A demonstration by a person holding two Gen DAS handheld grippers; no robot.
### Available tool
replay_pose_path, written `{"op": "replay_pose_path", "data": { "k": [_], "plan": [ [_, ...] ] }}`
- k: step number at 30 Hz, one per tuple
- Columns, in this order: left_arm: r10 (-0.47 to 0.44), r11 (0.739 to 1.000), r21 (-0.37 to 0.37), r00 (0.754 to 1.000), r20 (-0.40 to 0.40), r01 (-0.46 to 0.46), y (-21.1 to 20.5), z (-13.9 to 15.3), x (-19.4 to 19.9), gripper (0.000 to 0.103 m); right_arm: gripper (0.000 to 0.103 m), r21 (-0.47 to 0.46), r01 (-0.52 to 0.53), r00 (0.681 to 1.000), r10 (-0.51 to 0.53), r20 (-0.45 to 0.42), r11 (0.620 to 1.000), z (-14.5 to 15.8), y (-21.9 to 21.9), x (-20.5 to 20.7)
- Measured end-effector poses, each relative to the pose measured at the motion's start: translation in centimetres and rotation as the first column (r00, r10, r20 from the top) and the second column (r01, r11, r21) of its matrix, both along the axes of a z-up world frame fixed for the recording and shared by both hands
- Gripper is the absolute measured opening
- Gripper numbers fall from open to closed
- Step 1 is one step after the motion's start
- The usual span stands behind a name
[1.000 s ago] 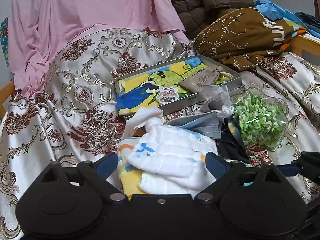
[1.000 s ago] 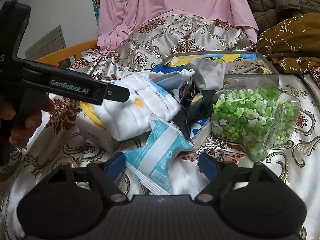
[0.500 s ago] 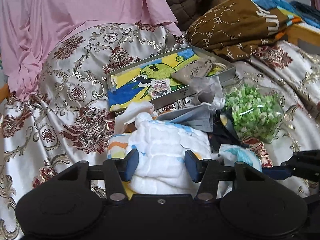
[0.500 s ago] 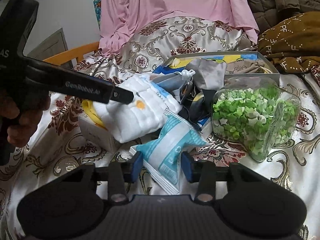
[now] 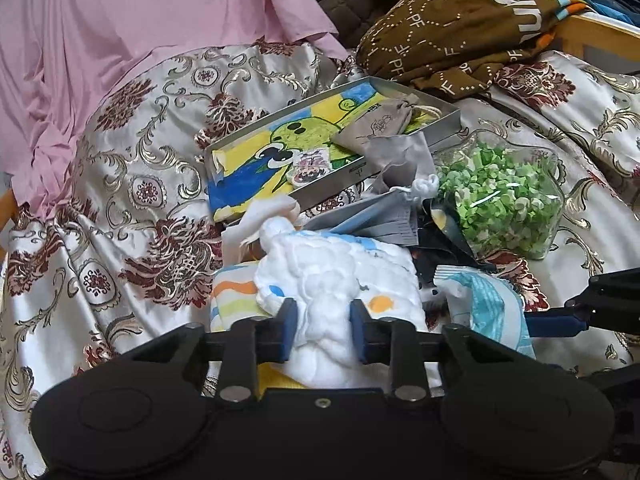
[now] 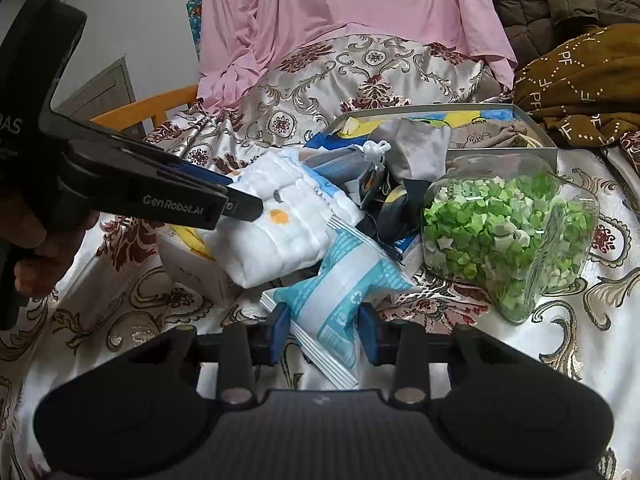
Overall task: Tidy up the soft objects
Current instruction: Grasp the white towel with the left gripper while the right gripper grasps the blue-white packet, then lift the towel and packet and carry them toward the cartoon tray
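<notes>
Your left tongs (image 5: 323, 330) pinch the white quilted cloth (image 5: 340, 280); beside it, your right tongs (image 6: 322, 334) clamp the blue-white packet (image 6: 340, 292).

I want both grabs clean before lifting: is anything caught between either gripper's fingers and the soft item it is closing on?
Nothing visible. The left gripper pinches the white padded cloth directly, and the right gripper pinches the blue-and-white packet directly.
</notes>
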State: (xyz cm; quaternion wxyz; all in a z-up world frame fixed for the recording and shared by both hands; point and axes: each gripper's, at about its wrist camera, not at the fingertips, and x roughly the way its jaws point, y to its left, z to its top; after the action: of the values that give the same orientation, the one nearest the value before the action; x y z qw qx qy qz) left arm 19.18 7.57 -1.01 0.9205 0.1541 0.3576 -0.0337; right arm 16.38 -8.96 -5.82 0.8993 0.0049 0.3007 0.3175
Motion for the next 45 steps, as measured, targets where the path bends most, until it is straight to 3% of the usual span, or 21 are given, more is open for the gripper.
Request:
{"op": "replay_pose_path", "data": {
  "k": [5, 10, 14, 23, 34, 39, 45],
  "plan": [
    [-0.012, 0.999, -0.04, 1.0, 0.01, 0.012, -0.3, 0.7, -0.9, 0.011, 0.034, 0.007, 0.002, 1.0, -0.002, 0.014, 1.0, 0.3, -0.1, -0.2],
    [-0.024, 1.0, 0.018, 1.0, 0.01, 0.024, -1.2, 0.3, -1.6, 0.01, 0.03, 0.004, 0.018, 0.999, -0.018, 0.031, 1.0, 0.8, -0.4, -0.5],
    [-0.018, 1.0, 0.006, 1.0, 0.009, 0.018, -0.9, 0.5, -1.8, 0.008, 0.03, -0.002, 0.02, 0.999, -0.02, 0.044, 1.0, 1.1, -0.5, -0.7],
    [0.001, 0.985, -0.17, 1.0, -0.003, -0.001, 0.6, 1.9, -3.3, 0.005, 0.03, -0.006, 0.021, 0.998, -0.021, 0.062, 1.0, 1.4, -0.7, -0.8],
    [0.056, 0.92, -0.389, 0.998, -0.017, -0.058, 1.6, 4.9, -7.4, 0.005, 0.03, -0.004, 0.022, 0.99, -0.022, 0.141, 1.0, 4.9, -2.4, -3.5],
    [0.07, 0.9, -0.431, 0.998, 0.006, -0.061, 1.7, 6.8, -8.1, 0.005, 0.03, -0.014, 0.047, 0.977, -0.044, 0.209, 0.999, 7.0, -3.3, -4.8],
    [0.051, 0.909, -0.417, 0.993, 0.106, -0.002, 1.1, 10.3, -7.5, 0.005, 0.031, -0.011, 0.07, 0.965, -0.065, 0.254, 0.997, 9.6, -3.9, -4.6]
  ]
}}
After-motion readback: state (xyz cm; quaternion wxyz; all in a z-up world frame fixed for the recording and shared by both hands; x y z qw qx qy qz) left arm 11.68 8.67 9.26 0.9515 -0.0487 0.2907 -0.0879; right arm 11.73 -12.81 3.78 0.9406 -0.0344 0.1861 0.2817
